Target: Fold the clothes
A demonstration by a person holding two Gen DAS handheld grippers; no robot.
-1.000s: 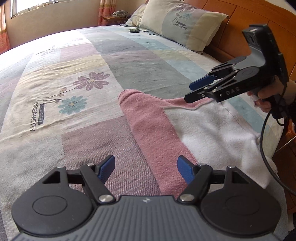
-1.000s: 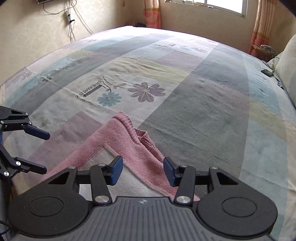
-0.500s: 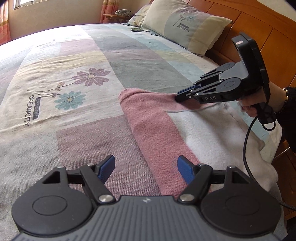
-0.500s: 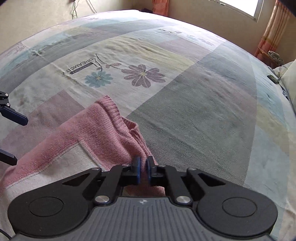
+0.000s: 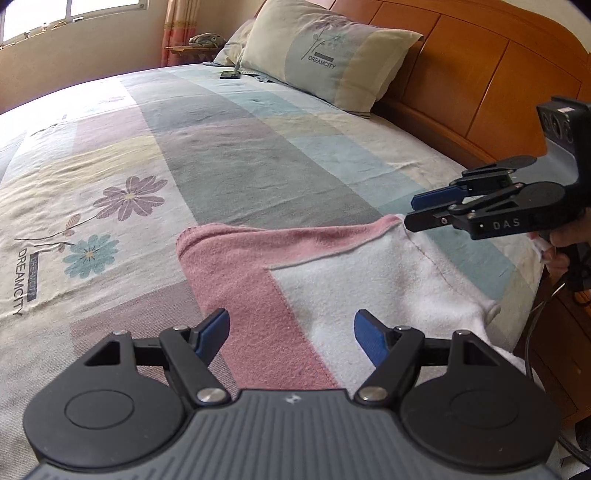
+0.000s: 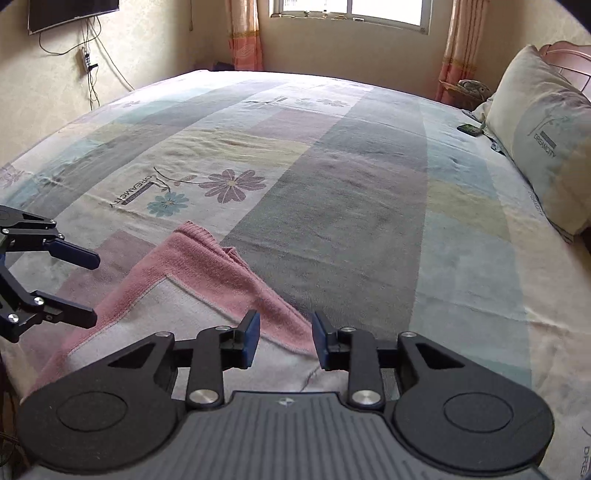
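A pink-and-white knitted garment (image 5: 236, 266) lies flat on the patchwork bedspread (image 5: 221, 155), with its white part (image 5: 369, 280) toward the bed's near edge. My left gripper (image 5: 291, 332) hovers open over the pink band with nothing between its fingers. My right gripper (image 6: 284, 332) is opening its jaws just above the garment's pink edge (image 6: 207, 266), which lies under the gap and is not pinched. In the left wrist view the right gripper (image 5: 412, 212) sits at the pink corner on the right. The left gripper (image 6: 94, 288) shows at the left rim of the right wrist view.
A pillow (image 5: 325, 55) leans on the wooden headboard (image 5: 480, 74) at the far end, with a small dark device (image 5: 229, 75) beside it. A hand (image 5: 565, 240) and cable hang past the bed's right edge. A wall TV (image 6: 70, 13) and window are beyond.
The right gripper shut on the pink edge half a second ago, then drew back and opened. The pink edge now lies stretched out to the right. The left gripper stayed open.
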